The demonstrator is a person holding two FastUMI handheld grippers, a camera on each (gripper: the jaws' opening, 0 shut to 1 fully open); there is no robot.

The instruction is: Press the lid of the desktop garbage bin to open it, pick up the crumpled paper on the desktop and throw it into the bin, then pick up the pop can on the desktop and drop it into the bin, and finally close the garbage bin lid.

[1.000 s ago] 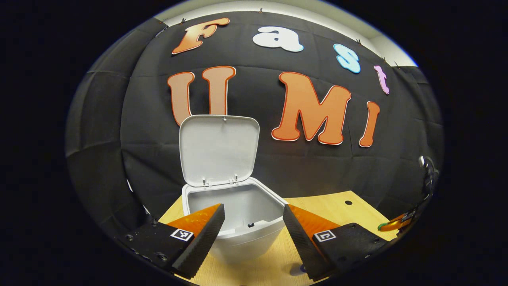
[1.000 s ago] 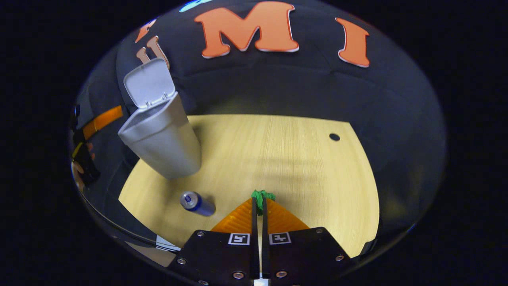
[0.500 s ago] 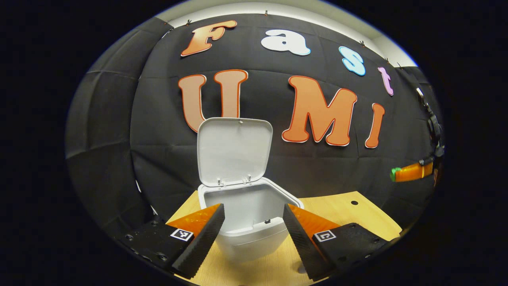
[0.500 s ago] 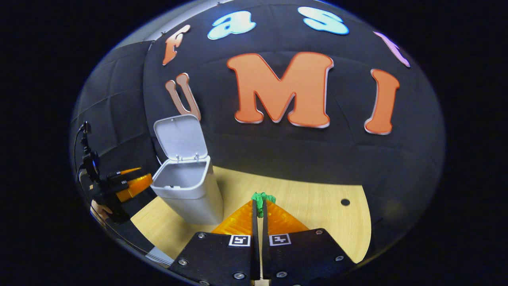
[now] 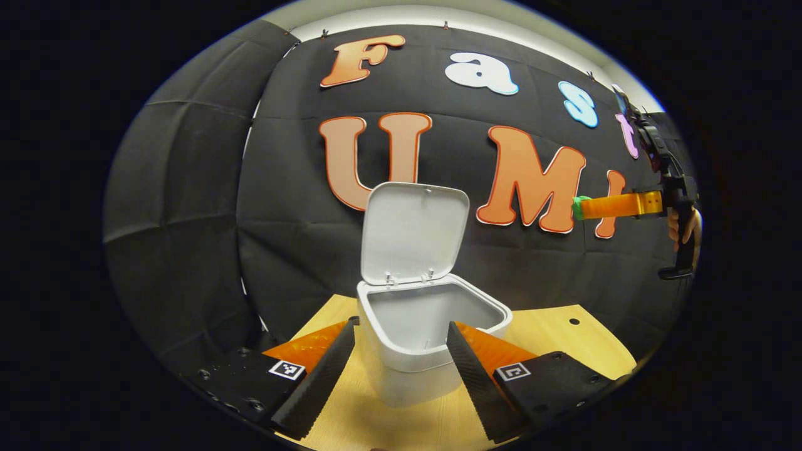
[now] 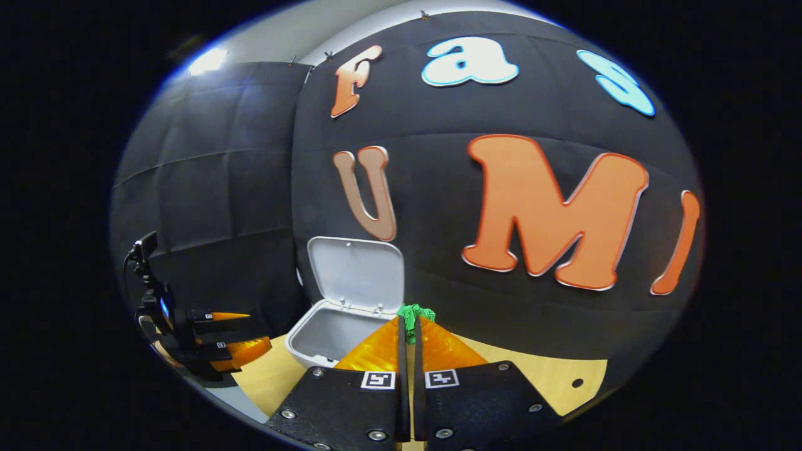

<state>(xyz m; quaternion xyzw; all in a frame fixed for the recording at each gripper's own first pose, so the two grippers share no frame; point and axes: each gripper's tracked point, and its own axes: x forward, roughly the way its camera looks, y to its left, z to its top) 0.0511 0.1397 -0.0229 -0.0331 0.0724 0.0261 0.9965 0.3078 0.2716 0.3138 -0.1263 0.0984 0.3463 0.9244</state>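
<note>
Crumpled paper (image 6: 410, 313) is pinched at the tips of the right gripper (image 6: 410, 332), whose jaws are pressed together on it. In the right gripper view, the garbage bin (image 6: 326, 329) mouth is seen just beyond, at eleven o'clock, its lid (image 6: 360, 269) raised upright behind. The left gripper (image 5: 401, 351) is held with jaws spread, the bin between them at twelve o'clock, with open desktop (image 5: 564, 338) to its right.

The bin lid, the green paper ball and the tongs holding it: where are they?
bin lid (image 5: 413, 233), left gripper view, its inner face.
green paper ball (image 6: 413, 312), right gripper view, the tuft above the tips.
right tongs (image 6: 410, 326), right gripper view, between the fingertips.
</note>
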